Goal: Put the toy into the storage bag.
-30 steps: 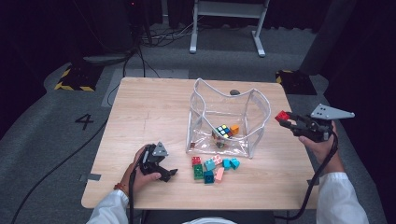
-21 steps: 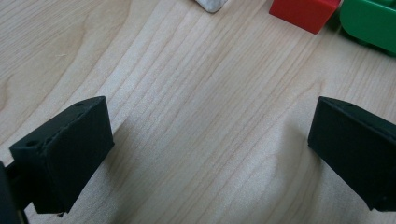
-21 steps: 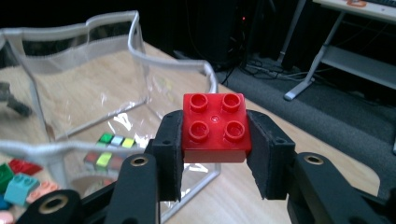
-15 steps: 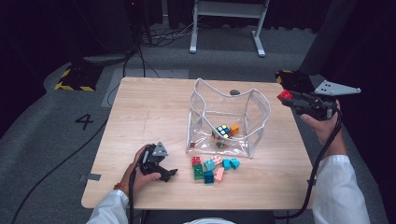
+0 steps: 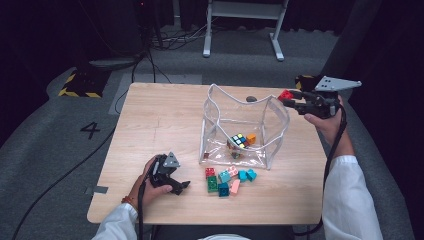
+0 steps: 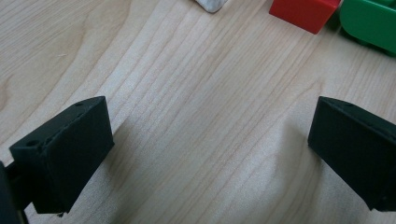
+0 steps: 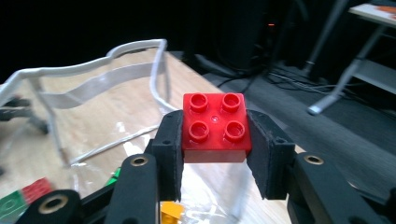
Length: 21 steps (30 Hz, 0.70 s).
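My right gripper [image 7: 215, 154] clamps the red brick [image 7: 215, 127] at the clear bag's [image 5: 242, 127] right rim; left gripper [image 5: 172, 184] rests open, left of the bag.

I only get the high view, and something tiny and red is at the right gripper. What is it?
Observer: A red brick with four round studs on top, squeezed between the right gripper's two black pads.
Operator: Where is it pointing?
Observer: At the clear bag; its white rim curves just beyond the brick.
Operator: Is the left gripper holding anything?
Observer: No, the left gripper is wide open with bare wooden table between its jaws.
Operator: What's ahead of it?
Observer: Another red brick and a green brick.
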Tool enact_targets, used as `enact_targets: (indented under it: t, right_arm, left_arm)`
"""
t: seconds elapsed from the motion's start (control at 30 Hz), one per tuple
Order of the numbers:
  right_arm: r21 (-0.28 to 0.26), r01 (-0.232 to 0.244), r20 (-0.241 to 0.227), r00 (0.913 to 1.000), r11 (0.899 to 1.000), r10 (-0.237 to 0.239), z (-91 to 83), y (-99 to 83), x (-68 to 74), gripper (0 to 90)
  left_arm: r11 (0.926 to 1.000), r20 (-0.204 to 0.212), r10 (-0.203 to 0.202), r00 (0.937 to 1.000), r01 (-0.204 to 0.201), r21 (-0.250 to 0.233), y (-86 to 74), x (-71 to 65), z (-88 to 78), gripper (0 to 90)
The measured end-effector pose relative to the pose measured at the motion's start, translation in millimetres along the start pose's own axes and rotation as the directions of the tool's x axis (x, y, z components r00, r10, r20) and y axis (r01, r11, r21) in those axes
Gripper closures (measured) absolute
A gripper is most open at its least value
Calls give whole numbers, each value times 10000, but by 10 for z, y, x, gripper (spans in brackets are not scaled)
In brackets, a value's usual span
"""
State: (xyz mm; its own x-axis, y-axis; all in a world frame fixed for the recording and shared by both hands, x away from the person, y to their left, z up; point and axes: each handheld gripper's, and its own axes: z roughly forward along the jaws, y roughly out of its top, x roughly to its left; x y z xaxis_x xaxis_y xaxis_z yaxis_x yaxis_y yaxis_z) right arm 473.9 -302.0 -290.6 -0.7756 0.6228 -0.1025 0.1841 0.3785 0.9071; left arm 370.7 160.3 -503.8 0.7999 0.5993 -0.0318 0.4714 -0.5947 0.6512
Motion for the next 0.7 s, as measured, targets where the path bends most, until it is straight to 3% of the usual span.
enact_targets:
  t: [0.23,0.43,0.7]
  right_arm:
    - [749,445,-829,9958,9962,-383,264,16,125,589]
    - [1047,858,-1518,9860,9908,-694,428,44,205,589]
    - [2162,1588,-1860,9753,9634,-1190,675,67,317,589]
  left_arm:
    - [10000,-14,4,10000,-4,1,0,0,-1,1]
    - [10000,1,7,10000,-7,3,0,0,0,1]
    - [10000,-17,6,10000,-6,1,0,0,-1,1]
